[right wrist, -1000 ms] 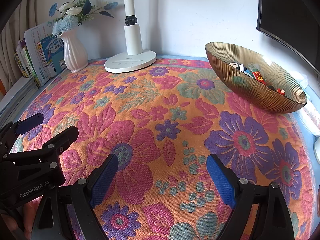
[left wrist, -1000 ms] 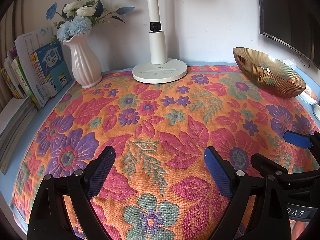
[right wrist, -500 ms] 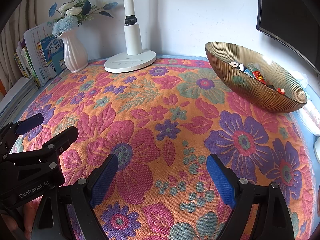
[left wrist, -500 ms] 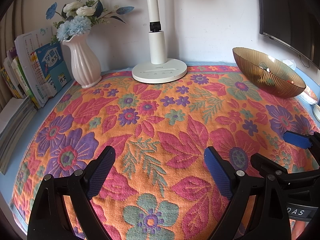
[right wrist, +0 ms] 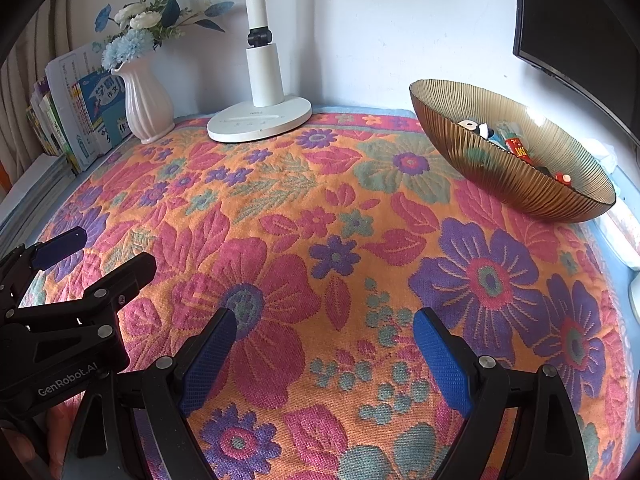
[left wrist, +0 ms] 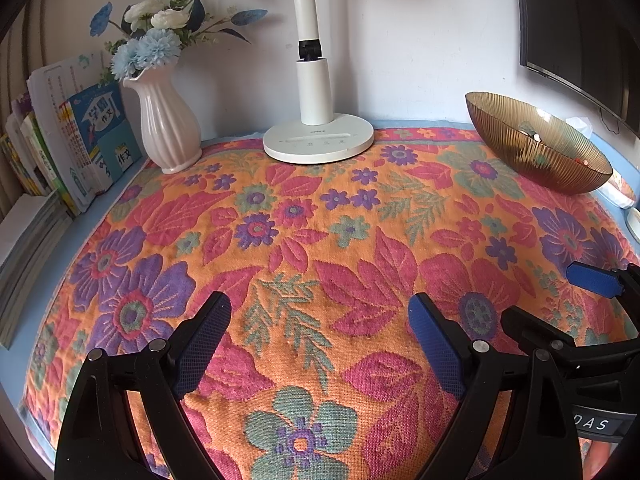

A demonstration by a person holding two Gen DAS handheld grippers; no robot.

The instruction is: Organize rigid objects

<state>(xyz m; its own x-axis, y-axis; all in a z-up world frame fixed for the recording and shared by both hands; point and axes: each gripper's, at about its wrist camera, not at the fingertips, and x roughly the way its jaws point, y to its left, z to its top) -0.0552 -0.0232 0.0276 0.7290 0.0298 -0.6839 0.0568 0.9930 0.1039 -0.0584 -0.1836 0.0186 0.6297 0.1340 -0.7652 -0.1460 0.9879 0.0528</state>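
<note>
An amber ribbed glass bowl (right wrist: pixel 516 172) stands at the back right of the floral cloth (right wrist: pixel 320 240) and holds several small objects, among them a red one and a white one; it also shows in the left wrist view (left wrist: pixel 540 152). My left gripper (left wrist: pixel 320 320) is open and empty, low over the front of the cloth. My right gripper (right wrist: pixel 326 336) is open and empty beside it. Each gripper shows at the edge of the other's view, the right one (left wrist: pixel 560 304) and the left one (right wrist: pixel 104 256).
A white desk lamp (left wrist: pixel 318 140) stands at the back middle. A pink vase with blue flowers (left wrist: pixel 168 128) stands at the back left, with upright books (left wrist: pixel 76 144) beside it. A dark monitor (right wrist: pixel 576 32) hangs at the upper right.
</note>
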